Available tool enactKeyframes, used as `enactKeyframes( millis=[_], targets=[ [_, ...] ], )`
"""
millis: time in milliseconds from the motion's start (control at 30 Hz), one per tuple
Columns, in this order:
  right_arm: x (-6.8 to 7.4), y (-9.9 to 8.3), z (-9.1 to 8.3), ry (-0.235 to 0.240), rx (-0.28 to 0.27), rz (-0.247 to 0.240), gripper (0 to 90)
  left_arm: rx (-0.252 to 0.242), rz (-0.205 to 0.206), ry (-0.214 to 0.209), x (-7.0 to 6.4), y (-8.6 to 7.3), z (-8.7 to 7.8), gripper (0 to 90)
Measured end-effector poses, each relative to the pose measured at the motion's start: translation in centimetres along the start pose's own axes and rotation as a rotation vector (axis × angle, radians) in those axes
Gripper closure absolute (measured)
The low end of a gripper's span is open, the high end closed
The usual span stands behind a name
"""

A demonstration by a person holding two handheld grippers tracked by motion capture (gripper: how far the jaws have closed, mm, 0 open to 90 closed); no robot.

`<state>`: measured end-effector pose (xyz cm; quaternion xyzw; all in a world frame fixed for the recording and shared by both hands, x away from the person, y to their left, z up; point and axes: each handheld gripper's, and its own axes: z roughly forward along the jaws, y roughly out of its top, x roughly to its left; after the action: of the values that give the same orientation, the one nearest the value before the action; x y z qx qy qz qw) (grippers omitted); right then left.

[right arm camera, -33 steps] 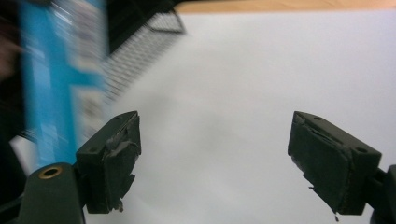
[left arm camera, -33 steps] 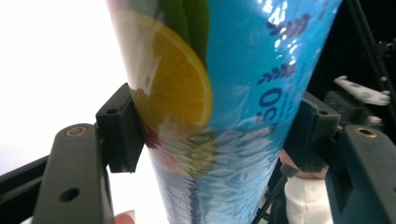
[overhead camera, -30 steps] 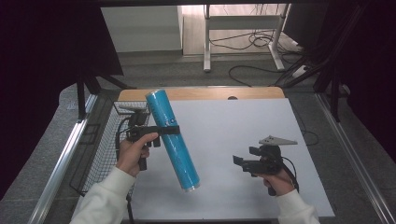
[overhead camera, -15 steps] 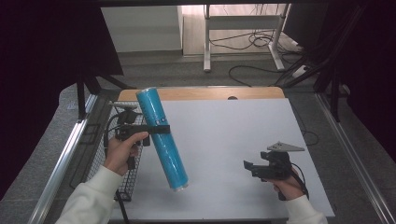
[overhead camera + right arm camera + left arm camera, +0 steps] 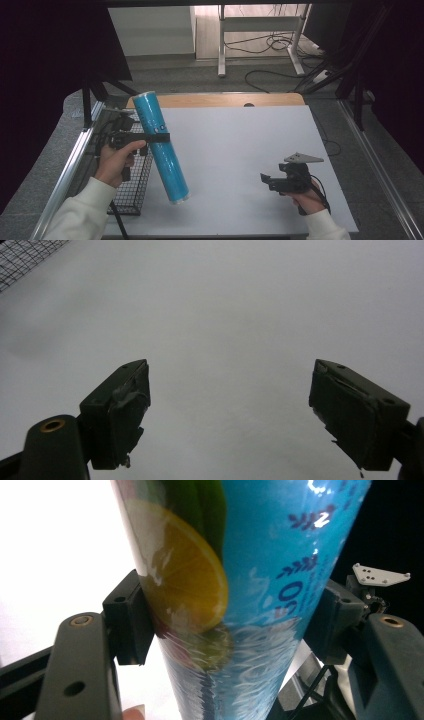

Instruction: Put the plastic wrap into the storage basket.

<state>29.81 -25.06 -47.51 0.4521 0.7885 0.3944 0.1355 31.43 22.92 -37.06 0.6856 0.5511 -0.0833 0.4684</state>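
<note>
A long blue cylindrical tube with a lemon-slice print hangs tilted above the left part of the white table. My left gripper is shut on its upper half, one jaw on each side of it in the left gripper view. The tube's lower end is near the table surface; touching or not, I cannot tell. At the table's front right my right gripper is open, held low, and nothing lies between its jaws in the right gripper view.
A black wire basket stands at the table's left edge beside the tube, its corner also in the right gripper view. A metal rail runs along the left. A wooden strip edges the far side.
The left hand has carried the tube leftward toward the basket and tipped it more upright. The right gripper has drawn back toward the front edge and sunk lower.
</note>
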Motion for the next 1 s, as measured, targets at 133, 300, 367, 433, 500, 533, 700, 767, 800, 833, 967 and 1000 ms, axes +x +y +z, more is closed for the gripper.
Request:
enactKeyframes(
  millis=[133, 300, 367, 433, 500, 533, 700, 767, 800, 833, 967, 1000],
  targets=[
    [-0.2, 0.0, -0.1, -0.011, 0.007, -0.002, 16.9, -0.002, 0.001, 0.018, 0.3, -0.2, -1.4, 31.9],
    [-0.3, -0.1, 0.0, -0.019, 0.012, 0.004, 16.9, 0.001, 0.012, 0.040, 0.4, -0.2, -2.3, 31.9],
    [-0.4, -0.1, 0.1, -0.023, 0.013, 0.003, 16.9, 0.001, 0.018, 0.061, 0.6, -0.2, -2.9, 31.9],
    [-0.5, -0.1, 0.1, -0.031, 0.012, 0.001, 17.0, 0.001, 0.016, 0.074, 0.9, -0.4, -3.6, 31.9],
    [-0.5, -0.1, 0.1, -0.031, 0.012, 0.003, 16.9, 0.000, 0.014, 0.077, 1.0, -0.4, -3.9, 31.9],
    [-0.6, -0.1, 0.2, -0.036, 0.017, 0.007, 17.0, -0.003, 0.012, 0.081, 1.2, -0.5, -4.4, 31.9],
    [-0.6, -0.2, 0.3, -0.043, 0.019, 0.001, 17.0, -0.012, 0.020, 0.093, 1.0, -0.4, -5.4, 31.9],
    [-0.6, -0.2, 0.3, -0.044, 0.020, -0.001, 17.0, -0.017, 0.023, 0.095, 0.9, -0.3, -5.8, 31.9],
    [-0.6, -0.2, 0.3, -0.045, 0.019, 0.002, 17.0, -0.020, 0.026, 0.096, 0.9, -0.2, -6.1, 31.9],
    [-0.6, -0.2, 0.3, -0.046, 0.021, 0.001, 17.0, -0.023, 0.030, 0.099, 0.8, -0.1, -6.4, 31.9],
    [-0.7, -0.2, 0.4, -0.049, 0.023, 0.005, 17.0, -0.034, 0.033, 0.109, 0.7, 0.2, -7.3, 31.9],
    [-0.7, -0.2, 0.4, -0.053, 0.027, 0.007, 17.0, -0.037, 0.038, 0.120, 0.7, 0.4, -7.9, 31.9]
  ],
)
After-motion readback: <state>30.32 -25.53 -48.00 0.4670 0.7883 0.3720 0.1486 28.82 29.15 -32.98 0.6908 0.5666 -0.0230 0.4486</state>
